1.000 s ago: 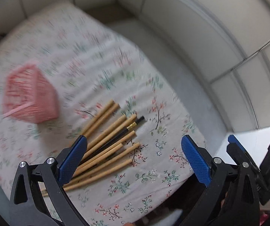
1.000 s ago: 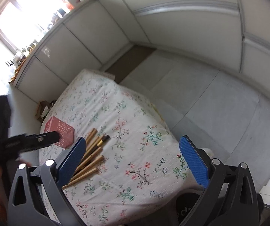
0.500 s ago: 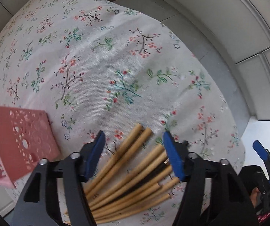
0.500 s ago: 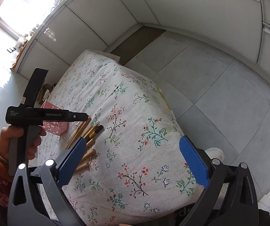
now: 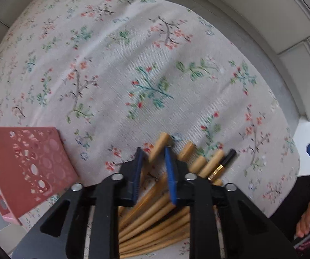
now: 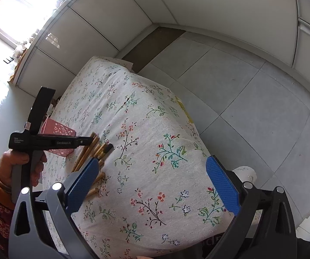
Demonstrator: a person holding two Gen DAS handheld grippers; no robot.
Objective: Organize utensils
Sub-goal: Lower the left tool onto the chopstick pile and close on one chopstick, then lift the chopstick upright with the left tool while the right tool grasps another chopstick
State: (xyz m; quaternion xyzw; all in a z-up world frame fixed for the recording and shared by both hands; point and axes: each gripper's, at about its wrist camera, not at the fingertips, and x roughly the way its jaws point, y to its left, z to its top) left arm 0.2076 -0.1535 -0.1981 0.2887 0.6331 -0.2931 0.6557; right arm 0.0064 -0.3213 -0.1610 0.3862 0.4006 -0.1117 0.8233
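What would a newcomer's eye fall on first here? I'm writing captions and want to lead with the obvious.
First, the left gripper, whose jaws have just been closing around one wooden chopstick at the top of the fanned chopstick pile. Next, the pink perforated basket lying on the floral tablecloth to the pile's left. The right gripper hangs open over bare cloth.

Bright daylight, strong fisheye bend, dark corners.

Lit from a window (image 6: 14,10) at upper left of the right wrist view, blown out to white, with glare washing down the cabinet fronts (image 6: 86,23) and glossy floor beside it. Soft, even and shadowless on the flowered cloth (image 5: 133,64) in the left wrist view. Slightly smeared by motion around the wooden sticks (image 5: 155,215). Curved hard toward every edge, black vignette all round.
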